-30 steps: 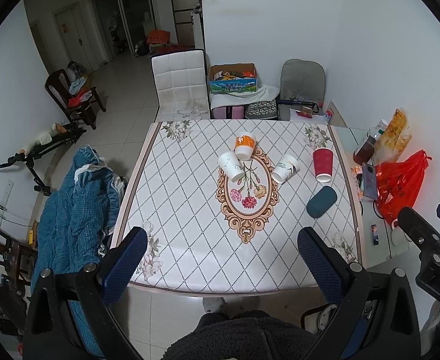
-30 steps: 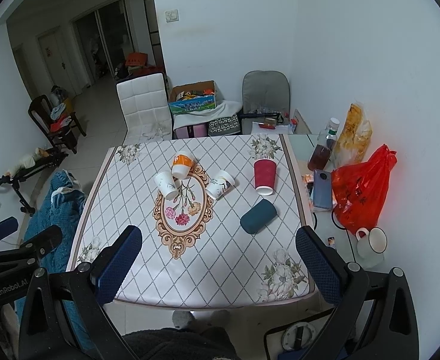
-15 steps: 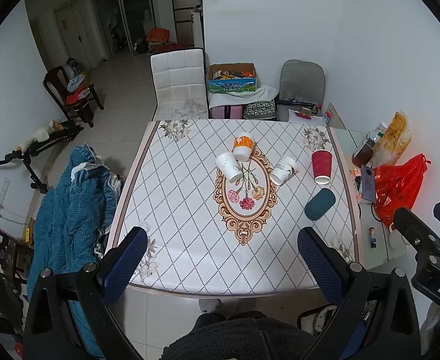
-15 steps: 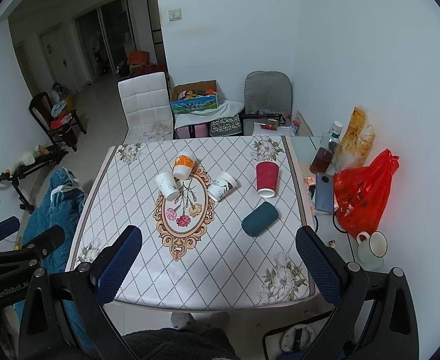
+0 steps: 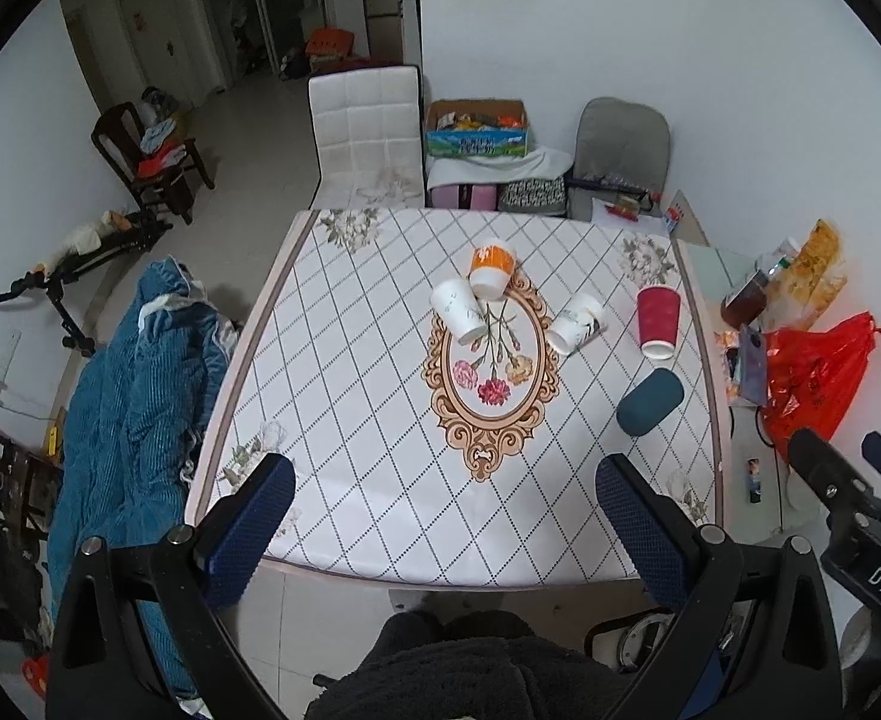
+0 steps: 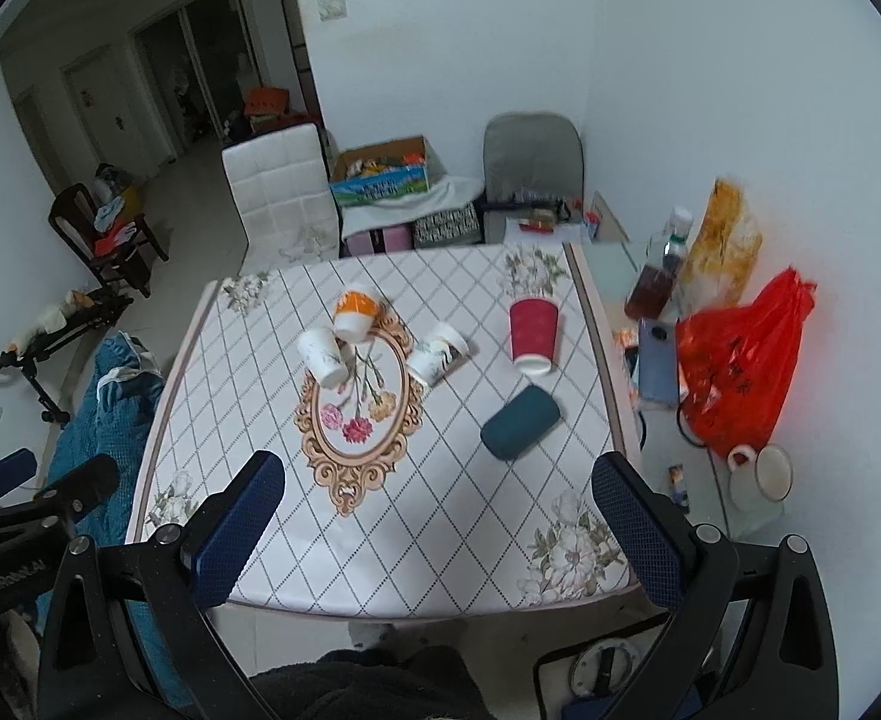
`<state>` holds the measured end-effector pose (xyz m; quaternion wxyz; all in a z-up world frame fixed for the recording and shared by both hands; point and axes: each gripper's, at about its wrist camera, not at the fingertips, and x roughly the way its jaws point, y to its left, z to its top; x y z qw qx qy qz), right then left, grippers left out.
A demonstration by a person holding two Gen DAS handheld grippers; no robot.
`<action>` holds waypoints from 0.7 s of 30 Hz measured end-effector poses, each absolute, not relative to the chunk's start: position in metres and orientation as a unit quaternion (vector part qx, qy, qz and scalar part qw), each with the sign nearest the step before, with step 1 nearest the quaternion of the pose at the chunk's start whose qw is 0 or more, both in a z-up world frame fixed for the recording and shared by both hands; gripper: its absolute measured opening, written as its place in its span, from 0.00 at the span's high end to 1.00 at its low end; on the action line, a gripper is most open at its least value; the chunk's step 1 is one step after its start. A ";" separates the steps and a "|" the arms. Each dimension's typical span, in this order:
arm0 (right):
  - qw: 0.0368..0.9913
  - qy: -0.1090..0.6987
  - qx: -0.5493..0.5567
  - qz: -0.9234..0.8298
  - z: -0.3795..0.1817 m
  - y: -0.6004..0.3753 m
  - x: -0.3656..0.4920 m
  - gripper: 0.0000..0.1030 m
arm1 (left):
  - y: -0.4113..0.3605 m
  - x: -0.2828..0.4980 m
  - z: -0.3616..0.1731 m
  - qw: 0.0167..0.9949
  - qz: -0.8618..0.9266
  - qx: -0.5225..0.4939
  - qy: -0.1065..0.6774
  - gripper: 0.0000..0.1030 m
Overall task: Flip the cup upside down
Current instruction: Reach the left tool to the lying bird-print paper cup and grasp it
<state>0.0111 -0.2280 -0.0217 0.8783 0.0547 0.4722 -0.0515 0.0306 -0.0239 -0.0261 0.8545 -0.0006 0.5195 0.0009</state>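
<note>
Several paper cups lie on their sides on the patterned table point(image 5: 344, 420): an orange-and-white cup point(image 5: 491, 269), a white cup point(image 5: 458, 310), a white printed cup point(image 5: 574, 324), a red cup point(image 5: 658, 321) and a dark teal cup point(image 5: 648, 401). They also show in the right wrist view: orange point(image 6: 355, 312), white point(image 6: 321, 356), printed point(image 6: 438, 353), red point(image 6: 533, 335), teal point(image 6: 520, 422). My left gripper point(image 5: 443, 525) is open and empty, high above the table's near edge. My right gripper point(image 6: 437, 528) is open and empty, likewise above the near edge.
A blue garment point(image 5: 128, 396) hangs left of the table. A side surface on the right holds a red bag point(image 6: 740, 360), a bottle point(image 6: 659, 276), a phone point(image 6: 656, 360) and a white mug point(image 6: 761, 474). A white chair point(image 5: 368, 138) stands behind the table.
Both grippers have drifted slightly, so the table shifts a little in each view. The cups have not moved and the jaws stay open.
</note>
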 end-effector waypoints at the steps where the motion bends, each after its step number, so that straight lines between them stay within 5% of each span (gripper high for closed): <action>1: 0.875 0.479 0.057 -0.052 -0.032 -0.233 0.016 0.00 | -0.025 0.032 -0.031 0.853 0.007 0.002 0.522 0.00; 21: 0.793 0.603 0.063 -0.069 -0.232 -0.288 0.056 0.00 | -0.070 0.113 -0.146 0.801 0.034 0.058 0.595 0.00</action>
